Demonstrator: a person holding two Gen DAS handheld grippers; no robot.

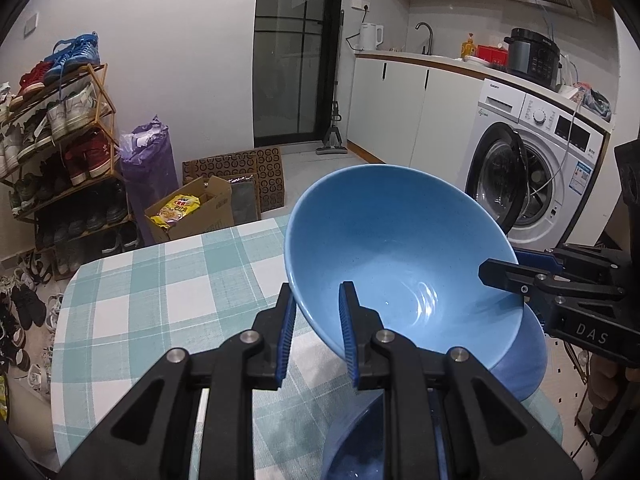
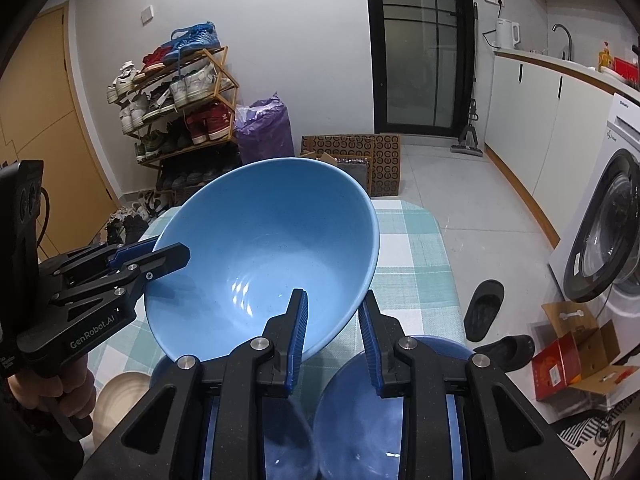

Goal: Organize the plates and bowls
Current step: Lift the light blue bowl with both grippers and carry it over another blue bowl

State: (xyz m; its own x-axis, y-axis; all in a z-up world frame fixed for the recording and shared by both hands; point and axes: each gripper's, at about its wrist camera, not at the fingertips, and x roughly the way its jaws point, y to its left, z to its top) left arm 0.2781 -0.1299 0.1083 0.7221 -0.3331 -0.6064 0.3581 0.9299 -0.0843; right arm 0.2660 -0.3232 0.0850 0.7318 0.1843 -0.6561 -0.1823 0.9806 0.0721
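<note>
A large light blue bowl [image 1: 392, 248] [image 2: 260, 240] hangs tilted above the table, its far rim raised. My left gripper [image 1: 318, 300] is shut on its near rim, one pad inside and one outside. My right gripper [image 2: 334, 304] is shut on the opposite rim in the same way. Each gripper shows in the other's view: the right gripper [image 1: 512, 266] at the right side, the left gripper [image 2: 160, 254] at the left, held by a hand. Under the lifted bowl sit darker blue bowls [image 1: 524, 360] [image 2: 360, 400]. A beige bowl [image 2: 120, 396] lies low on the left.
The table wears a teal and white checked cloth [image 1: 160, 300] [image 2: 412, 272]. Beyond it stand a shoe rack [image 1: 60, 128], an open cardboard box [image 1: 192, 212] and a washing machine [image 1: 532, 168] with its door ajar. Black slippers [image 2: 484, 312] and a red box [image 2: 568, 364] lie on the floor.
</note>
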